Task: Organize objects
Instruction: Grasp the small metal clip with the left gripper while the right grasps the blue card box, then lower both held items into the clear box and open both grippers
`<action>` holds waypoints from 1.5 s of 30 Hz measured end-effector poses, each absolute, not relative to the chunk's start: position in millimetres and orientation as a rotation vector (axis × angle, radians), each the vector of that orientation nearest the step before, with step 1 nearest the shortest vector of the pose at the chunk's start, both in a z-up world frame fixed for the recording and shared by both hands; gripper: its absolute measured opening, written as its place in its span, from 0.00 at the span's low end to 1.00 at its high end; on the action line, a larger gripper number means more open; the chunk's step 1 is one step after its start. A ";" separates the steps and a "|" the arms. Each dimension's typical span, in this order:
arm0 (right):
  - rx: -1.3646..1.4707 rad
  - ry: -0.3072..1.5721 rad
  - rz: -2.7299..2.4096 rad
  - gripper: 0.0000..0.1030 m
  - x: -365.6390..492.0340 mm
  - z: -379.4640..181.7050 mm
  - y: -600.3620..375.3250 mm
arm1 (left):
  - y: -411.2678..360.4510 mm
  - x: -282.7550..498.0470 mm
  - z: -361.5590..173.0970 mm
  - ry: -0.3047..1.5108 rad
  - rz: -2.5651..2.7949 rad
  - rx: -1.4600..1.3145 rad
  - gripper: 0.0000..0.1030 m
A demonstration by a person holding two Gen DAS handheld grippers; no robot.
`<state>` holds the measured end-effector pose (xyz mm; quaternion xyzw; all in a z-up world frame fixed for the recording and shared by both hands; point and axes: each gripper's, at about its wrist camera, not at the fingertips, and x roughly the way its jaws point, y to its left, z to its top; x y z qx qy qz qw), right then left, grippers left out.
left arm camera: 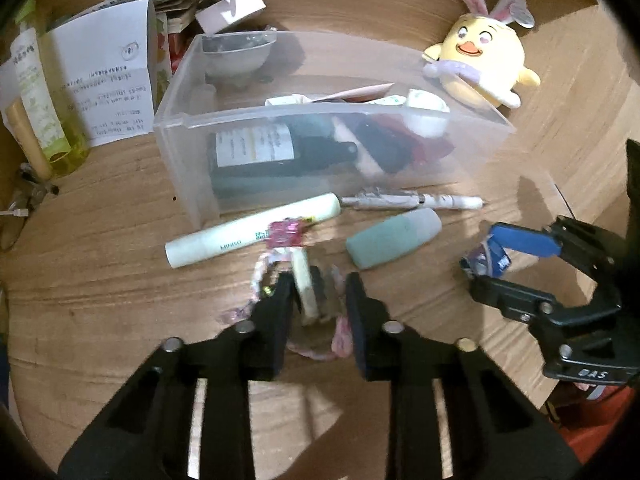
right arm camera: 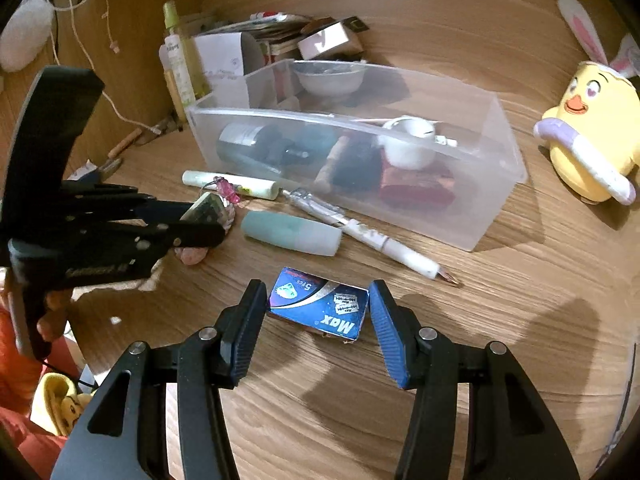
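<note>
A clear plastic bin (left arm camera: 176,128) (right arm camera: 500,184) on the wooden table holds a dark bottle, a white cup and other items. In front of it lie a white Miniso tube (left arm camera: 224,236), a patterned pen (left arm camera: 412,201) and a teal capsule-shaped case (left arm camera: 394,237) (right arm camera: 292,232). My left gripper (left arm camera: 318,284) is open around a small cream block with a pink braided cord (left arm camera: 306,280). My right gripper (right arm camera: 318,300) is open around a blue "Max" box (right arm camera: 320,308), which lies on the table; this gripper also shows in the left wrist view (left arm camera: 480,256).
A yellow chick plush with rabbit ears (left arm camera: 480,64) (right arm camera: 588,132) sits to the right of the bin. A white bowl (left arm camera: 236,54), papers, a small box and a green bottle (left arm camera: 36,100) crowd the back left. Cables hang at the far left (right arm camera: 88,40).
</note>
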<state>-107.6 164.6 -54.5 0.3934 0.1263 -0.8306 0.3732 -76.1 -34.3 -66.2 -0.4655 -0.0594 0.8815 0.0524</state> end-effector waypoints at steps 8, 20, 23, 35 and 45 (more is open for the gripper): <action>0.990 0.295 -2.141 0.48 -108.1 -47.6 171.9 | -37.9 -65.3 -61.6 -0.195 2.724 -1.375 0.15; 0.887 0.235 -2.202 0.48 -111.3 -15.6 179.0 | -28.2 -45.0 -11.3 -0.205 2.761 -1.142 0.15; 0.852 0.216 -2.222 0.48 -117.2 -3.4 179.0 | -27.6 -48.7 0.4 -0.208 2.785 -1.086 0.15; 0.777 0.227 -2.285 0.48 -160.8 30.8 152.3 | -50.6 -87.5 19.2 -0.241 2.867 -1.026 0.15; 0.939 0.292 -2.219 0.48 -214.4 5.2 103.5 | -68.5 -135.5 -3.6 -0.247 2.842 -1.173 0.15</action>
